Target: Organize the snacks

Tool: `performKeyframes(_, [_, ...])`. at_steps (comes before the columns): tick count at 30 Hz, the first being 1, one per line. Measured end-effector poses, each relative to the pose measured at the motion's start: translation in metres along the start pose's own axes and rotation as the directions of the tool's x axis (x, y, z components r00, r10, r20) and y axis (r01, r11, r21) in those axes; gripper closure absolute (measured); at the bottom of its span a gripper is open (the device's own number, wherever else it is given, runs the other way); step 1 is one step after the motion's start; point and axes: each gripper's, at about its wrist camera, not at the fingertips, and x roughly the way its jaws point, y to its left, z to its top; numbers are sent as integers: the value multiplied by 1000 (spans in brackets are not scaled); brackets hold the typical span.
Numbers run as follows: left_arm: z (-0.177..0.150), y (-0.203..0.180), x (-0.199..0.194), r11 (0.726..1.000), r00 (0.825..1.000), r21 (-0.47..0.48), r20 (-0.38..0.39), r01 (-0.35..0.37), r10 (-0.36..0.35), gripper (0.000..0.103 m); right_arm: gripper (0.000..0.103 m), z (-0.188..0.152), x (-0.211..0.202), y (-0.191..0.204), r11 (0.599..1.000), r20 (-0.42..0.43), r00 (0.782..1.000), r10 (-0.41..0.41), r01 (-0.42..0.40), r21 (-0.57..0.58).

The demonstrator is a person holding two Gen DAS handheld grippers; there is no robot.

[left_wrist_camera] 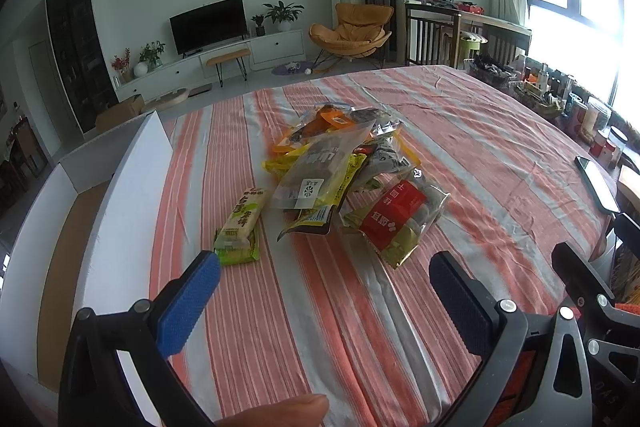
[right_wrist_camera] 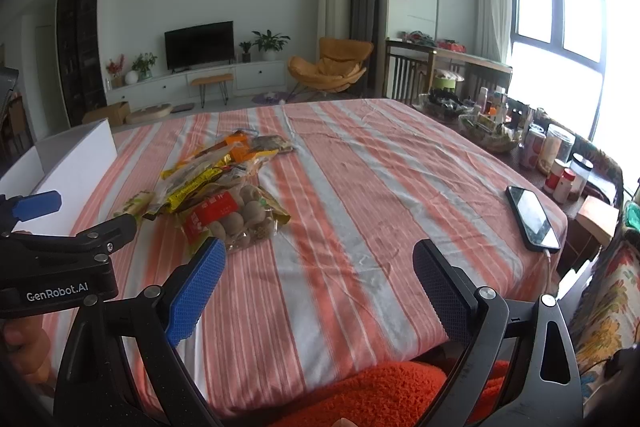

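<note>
A heap of snack packets [left_wrist_camera: 332, 167] lies mid-table on the striped cloth. A green and cream wafer pack [left_wrist_camera: 240, 227] lies apart at its left, and a clear bag with a red label [left_wrist_camera: 394, 219] at its right. My left gripper [left_wrist_camera: 324, 275] hangs open just short of the heap, holding nothing. In the right wrist view the same heap [right_wrist_camera: 216, 183] sits left of centre, with the red-label bag of round snacks [right_wrist_camera: 236, 219] nearest. My right gripper [right_wrist_camera: 320, 263] is open and empty over bare cloth, right of the heap.
A white cardboard box [left_wrist_camera: 120, 195] stands open at the table's left edge, also seen as the box [right_wrist_camera: 76, 155] in the right view. A phone [right_wrist_camera: 532, 219] on a cable lies near the right edge. Baskets and jars [right_wrist_camera: 552, 151] crowd the far right.
</note>
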Motion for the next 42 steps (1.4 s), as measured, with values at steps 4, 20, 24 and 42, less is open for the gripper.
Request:
performKeyframes(4, [0,0,0,1000,1000,-2,-1,1,-1,0,7,-1,1,0,1000,-1,1000,1,-1,1])
performKeyframes(20, [-26,14,60,1000,977,-19,-213,-9,5,0,7,-7,12,1,1000,-62,998,23,-22,15])
performKeyframes(24, [-40,26,93,999,951,-42,-308,-17,3,0,7,-11,19,0,999,-94,995,35,-33,23])
performKeyframes(42, [-57,46,110,996,948,-87,-314,25,-51,0,7,22,117,2,908,-299,880,369,-273,317])
